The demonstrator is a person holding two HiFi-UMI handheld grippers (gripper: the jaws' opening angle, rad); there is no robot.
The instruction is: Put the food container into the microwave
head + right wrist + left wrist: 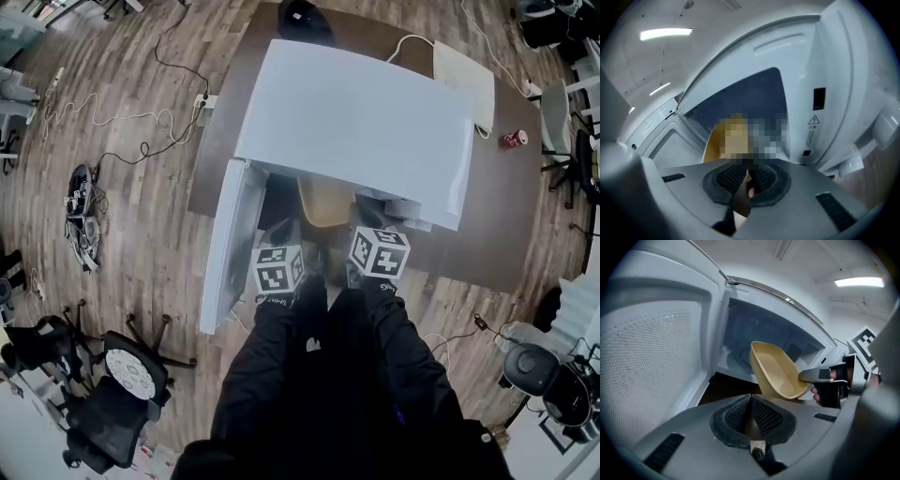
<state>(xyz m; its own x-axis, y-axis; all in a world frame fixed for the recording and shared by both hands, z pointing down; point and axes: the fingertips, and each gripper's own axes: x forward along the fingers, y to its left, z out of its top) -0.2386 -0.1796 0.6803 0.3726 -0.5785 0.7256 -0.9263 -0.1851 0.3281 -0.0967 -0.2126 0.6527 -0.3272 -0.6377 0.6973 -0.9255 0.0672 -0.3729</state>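
Note:
The white microwave (356, 122) stands on the brown table (506, 216) with its door (225, 248) swung open to the left. A tan food container (325, 202) hangs tilted at the mouth of the cavity (754, 333). My right gripper (361, 214) is shut on its rim. The left gripper view shows the container (776, 369) pinched at its right edge by the right gripper (808, 376). In the right gripper view the container (712, 150) sits just past the shut right gripper (749, 176). My left gripper (751, 413) is shut on nothing, low beside the door (651, 366).
A red can (514, 139) and a flat white item (464, 80) lie on the table behind the microwave. Office chairs (112, 375) and loose cables (84, 202) are on the wooden floor to the left. The microwave's front frame with a warning label (813, 122) is close on the right.

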